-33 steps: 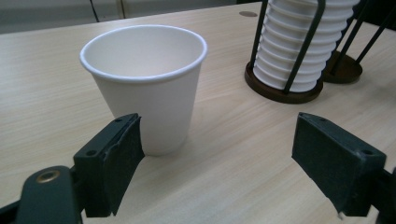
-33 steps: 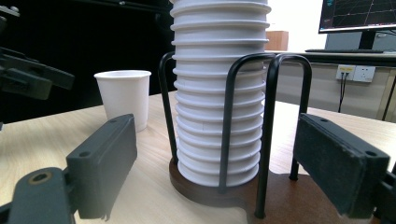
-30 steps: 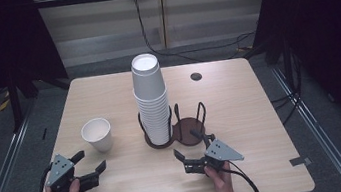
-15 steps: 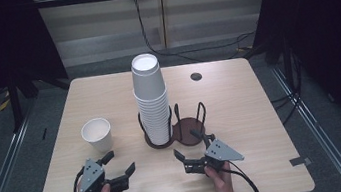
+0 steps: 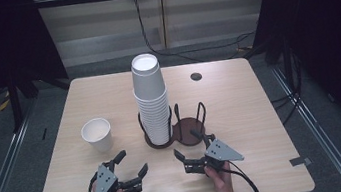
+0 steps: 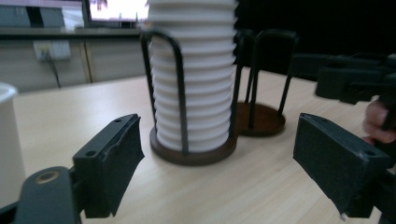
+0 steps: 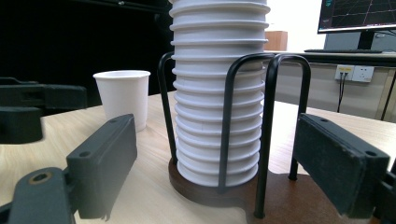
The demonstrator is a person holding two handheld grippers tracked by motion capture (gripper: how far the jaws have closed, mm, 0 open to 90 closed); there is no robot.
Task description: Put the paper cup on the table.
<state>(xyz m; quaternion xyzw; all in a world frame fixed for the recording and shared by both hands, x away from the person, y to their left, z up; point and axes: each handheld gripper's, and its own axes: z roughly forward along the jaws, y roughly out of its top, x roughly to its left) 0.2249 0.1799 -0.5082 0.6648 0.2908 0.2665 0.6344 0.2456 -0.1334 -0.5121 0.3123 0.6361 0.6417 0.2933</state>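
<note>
A tall stack of white paper cups (image 5: 151,98) stands in the left ring of a dark two-place wire holder (image 5: 189,129); the right ring is bare. One single white cup (image 5: 97,134) stands upright on the table to the left. My left gripper (image 5: 132,162) lies near the front edge, below and between the single cup and the stack, open and holding nothing. In the left gripper view its jaws (image 6: 219,158) frame the stack (image 6: 194,93). My right gripper (image 5: 186,143) stands open just in front of the holder, with the stack (image 7: 217,93) close before its jaws.
The wooden table (image 5: 262,113) has a small dark round grommet (image 5: 196,76) at the back right. Black frame posts and grey floor surround the table. Bare wood lies to the right of the holder and along the back.
My left gripper has moved from the front left corner rightward toward the table's middle. The right gripper, the cups and the holder have kept still.
</note>
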